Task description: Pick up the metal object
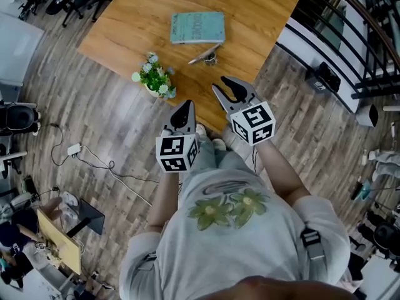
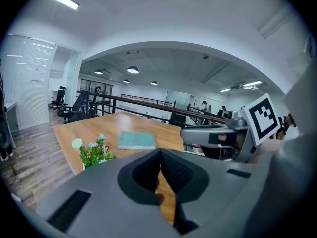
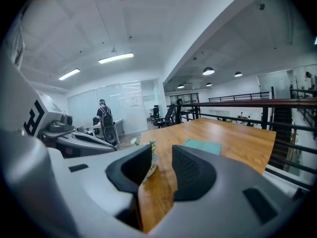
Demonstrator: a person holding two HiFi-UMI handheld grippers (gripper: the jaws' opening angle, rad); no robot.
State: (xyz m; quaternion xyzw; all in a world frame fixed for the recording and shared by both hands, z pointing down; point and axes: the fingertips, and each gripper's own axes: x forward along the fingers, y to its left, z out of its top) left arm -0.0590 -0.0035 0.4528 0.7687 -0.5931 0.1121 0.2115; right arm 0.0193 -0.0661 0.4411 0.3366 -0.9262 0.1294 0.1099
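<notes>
The metal object lies on the wooden table, just off the near right corner of a light blue-green book and not far from the table's edge closest to the person. It is too small in the head view to make out its shape. Left of it, clearly apart, a small pot of white and blue flowers stands close to the table's edge. The right gripper hangs over the near part of the table with its tips pointing toward the metal object, short of it and not touching it. Its jaws are spread, and its own view shows only the bare tabletop and the flower pot in the gap between them. The left gripper is beside it and a little further back, at the table's near edge. Its jaws are pressed together at the tips, with nothing between them. Beyond the table, a black railing runs along the right side above the wood-patterned floor, where a white cable trails on the left.
</notes>
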